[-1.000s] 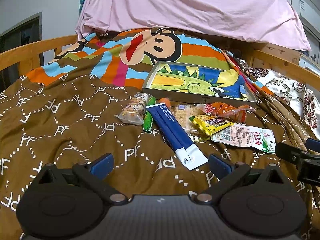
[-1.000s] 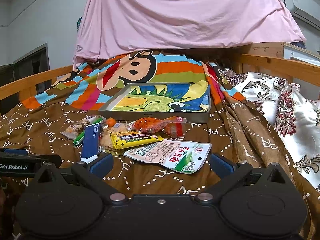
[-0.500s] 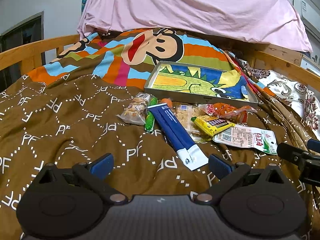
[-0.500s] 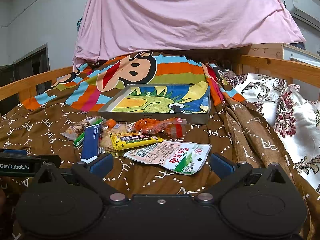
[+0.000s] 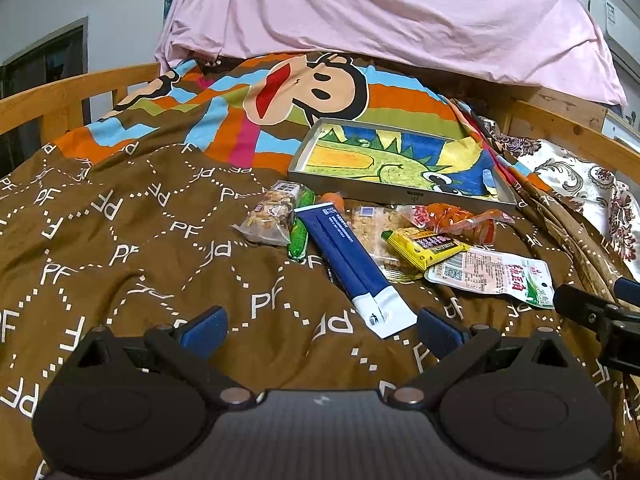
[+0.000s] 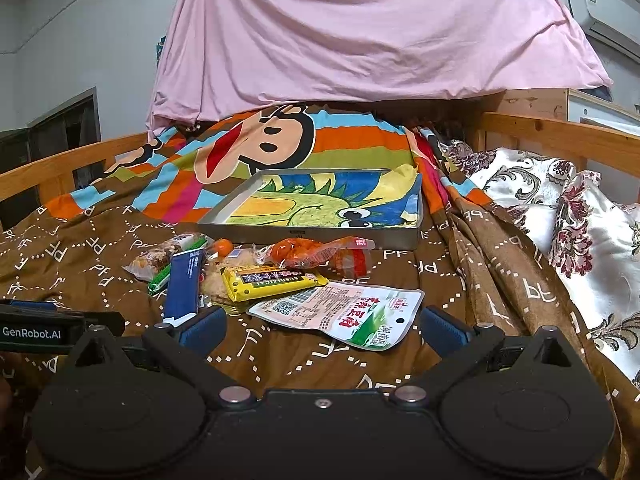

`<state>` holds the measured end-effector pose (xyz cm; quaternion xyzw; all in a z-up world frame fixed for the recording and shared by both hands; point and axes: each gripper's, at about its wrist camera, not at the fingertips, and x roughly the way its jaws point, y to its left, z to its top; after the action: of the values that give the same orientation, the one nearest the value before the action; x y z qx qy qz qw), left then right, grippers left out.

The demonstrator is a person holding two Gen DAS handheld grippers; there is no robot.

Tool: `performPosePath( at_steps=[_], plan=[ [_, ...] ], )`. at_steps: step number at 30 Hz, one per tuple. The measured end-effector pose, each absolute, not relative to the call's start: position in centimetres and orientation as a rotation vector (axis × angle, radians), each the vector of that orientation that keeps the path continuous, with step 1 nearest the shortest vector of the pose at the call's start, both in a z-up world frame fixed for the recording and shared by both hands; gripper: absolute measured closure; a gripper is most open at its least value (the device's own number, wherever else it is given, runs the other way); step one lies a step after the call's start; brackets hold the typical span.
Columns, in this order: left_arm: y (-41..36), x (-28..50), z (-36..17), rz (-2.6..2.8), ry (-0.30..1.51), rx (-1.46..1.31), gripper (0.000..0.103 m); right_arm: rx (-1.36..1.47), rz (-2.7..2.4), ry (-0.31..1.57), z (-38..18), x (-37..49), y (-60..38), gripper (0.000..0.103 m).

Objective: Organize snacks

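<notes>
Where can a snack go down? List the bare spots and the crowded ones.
Free: the whole inside of the tray, and the brown blanket left of the nut bar. Crowded: the strip before the tray, from the blue packet to the white pouch, packets overlapping.

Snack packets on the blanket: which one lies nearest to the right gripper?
The flat white-and-green pouch, lying just ahead of the open right gripper; the yellow bar and other packets sit farther back.
</notes>
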<state>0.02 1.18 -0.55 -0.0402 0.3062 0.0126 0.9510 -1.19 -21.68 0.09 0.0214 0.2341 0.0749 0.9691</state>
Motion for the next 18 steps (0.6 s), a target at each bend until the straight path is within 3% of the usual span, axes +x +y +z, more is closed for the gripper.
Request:
performPosePath(
  at_steps=[18],
  plan=[
    [1.43, 0.53, -0.28, 0.017, 0.624, -0.078, 0.0, -0.045, 0.138, 0.425, 0.0, -0.83, -20.86, 0.001]
  ],
)
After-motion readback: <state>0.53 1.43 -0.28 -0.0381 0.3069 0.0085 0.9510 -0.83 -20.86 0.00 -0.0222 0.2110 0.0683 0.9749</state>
